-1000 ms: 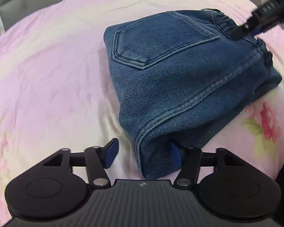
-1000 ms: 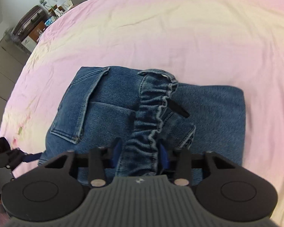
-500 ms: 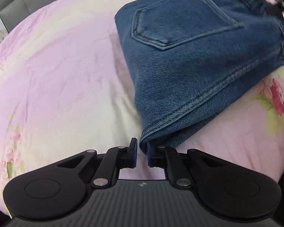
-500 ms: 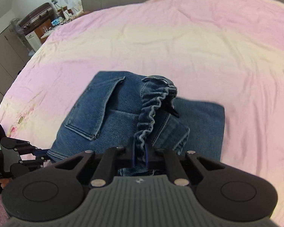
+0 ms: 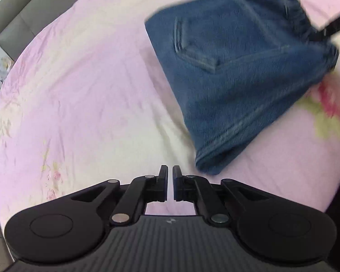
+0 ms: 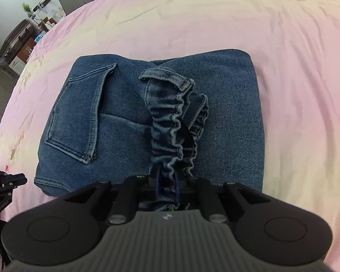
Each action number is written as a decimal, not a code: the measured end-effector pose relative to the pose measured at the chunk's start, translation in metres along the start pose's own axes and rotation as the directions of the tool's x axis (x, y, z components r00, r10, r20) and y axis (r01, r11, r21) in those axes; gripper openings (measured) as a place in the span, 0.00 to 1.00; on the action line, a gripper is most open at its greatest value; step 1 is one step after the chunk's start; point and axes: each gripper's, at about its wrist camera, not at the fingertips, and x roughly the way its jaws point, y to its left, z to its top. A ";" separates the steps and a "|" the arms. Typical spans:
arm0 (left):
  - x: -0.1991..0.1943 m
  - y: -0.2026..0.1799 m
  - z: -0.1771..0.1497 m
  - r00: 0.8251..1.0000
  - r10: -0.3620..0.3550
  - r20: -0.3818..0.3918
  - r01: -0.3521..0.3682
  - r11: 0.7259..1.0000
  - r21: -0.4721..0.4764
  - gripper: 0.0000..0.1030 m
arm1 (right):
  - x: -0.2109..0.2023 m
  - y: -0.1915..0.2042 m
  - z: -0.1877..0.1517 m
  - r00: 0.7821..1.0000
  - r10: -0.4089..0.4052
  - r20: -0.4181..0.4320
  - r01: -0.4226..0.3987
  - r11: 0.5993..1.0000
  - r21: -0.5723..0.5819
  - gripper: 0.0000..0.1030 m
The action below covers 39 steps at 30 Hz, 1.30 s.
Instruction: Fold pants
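Observation:
Folded blue jeans [image 5: 238, 68] lie on the pink bedsheet [image 5: 79, 90], back pocket up. My left gripper [image 5: 170, 167] hangs above the sheet just left of the jeans' near corner. Its jaws are closing to a thin slit and nothing is between them. In the right wrist view the jeans [image 6: 124, 124] fill the middle, and their gathered elastic waistband [image 6: 167, 131] runs up from my right gripper [image 6: 166, 176]. The pads still pinch the waistband as the jaws ease open. The right gripper [image 5: 335, 22] shows blurred at the jeans' far edge. The left gripper [image 6: 9, 179] sits at the picture's left edge.
The pink and cream bedsheet [image 6: 215, 22] spreads wide on every side of the jeans, with a flower print [image 5: 326, 108] beside them. A grey padded headboard [image 5: 18, 11] borders the bed. A dark suitcase and shelves [image 6: 15, 38] stand beyond the bed's far left corner.
My left gripper closed at the jeans' near corner, then rose off it with nothing held. My right gripper closed on the waistband and moved; the jeans have shifted in both views.

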 end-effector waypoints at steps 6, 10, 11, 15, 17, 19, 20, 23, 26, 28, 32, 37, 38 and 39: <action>-0.026 -0.006 0.051 0.993 -0.061 0.104 0.065 0.997 -0.037 0.10 | -0.024 -0.009 0.002 0.997 0.047 0.053 -0.049 0.998 0.036 0.30; -0.018 -0.017 0.080 0.987 -0.100 0.130 0.108 0.993 -0.056 0.17 | -0.038 -0.018 0.011 0.991 0.098 0.096 -0.106 0.991 0.077 0.38; -0.011 -0.018 0.086 0.986 -0.109 0.124 0.117 0.991 -0.064 0.17 | -0.039 -0.022 0.015 0.988 0.108 0.109 -0.119 0.988 0.094 0.42; 0.014 -0.015 0.105 0.986 -0.138 0.097 0.149 0.982 -0.118 0.17 | -0.032 -0.040 0.031 0.980 0.158 0.122 -0.177 0.969 0.170 0.46; 0.025 -0.011 0.107 0.983 -0.162 0.085 0.173 0.973 -0.151 0.17 | -0.020 -0.050 0.036 0.977 0.182 0.112 -0.202 0.957 0.209 0.46; 0.036 -0.009 0.108 0.980 -0.185 0.074 0.195 0.965 -0.173 0.17 | -0.006 -0.058 0.041 0.974 0.205 0.095 -0.222 0.944 0.245 0.46; 0.041 -0.010 0.108 0.979 -0.191 0.070 0.201 0.964 -0.176 0.17 | 0.000 -0.063 0.041 0.973 0.214 0.089 -0.230 0.938 0.259 0.46; 0.049 -0.008 0.104 0.976 -0.205 0.076 0.216 0.962 -0.170 0.17 | 0.018 -0.074 0.040 0.964 0.257 0.074 -0.267 0.915 0.303 0.51; 0.052 -0.005 0.106 0.971 -0.225 0.080 0.236 0.954 -0.186 0.17 | 0.034 -0.087 0.036 0.954 0.292 0.069 -0.297 0.884 0.360 0.58; 0.056 -0.004 0.109 0.970 -0.229 0.079 0.240 0.952 -0.189 0.18 | 0.036 -0.089 0.036 0.951 0.300 0.076 -0.306 0.876 0.374 0.57; 0.053 -0.005 0.108 0.973 -0.215 0.083 0.227 0.954 -0.195 0.17 | 0.017 -0.061 0.037 0.961 0.261 0.092 -0.276 0.927 0.253 0.23; 0.039 -0.003 0.102 0.976 -0.190 0.110 0.210 0.954 -0.213 0.18 | -0.019 -0.025 0.053 0.963 0.230 0.143 -0.247 0.962 0.117 0.14; 0.035 -0.002 0.101 0.975 -0.183 0.123 0.206 0.954 -0.216 0.18 | -0.029 -0.016 0.059 0.959 0.237 0.158 -0.252 0.964 0.085 0.13; 0.030 0.000 0.100 0.974 -0.175 0.141 0.204 0.953 -0.223 0.18 | -0.041 -0.006 0.066 0.954 0.243 0.174 -0.255 0.966 0.050 0.13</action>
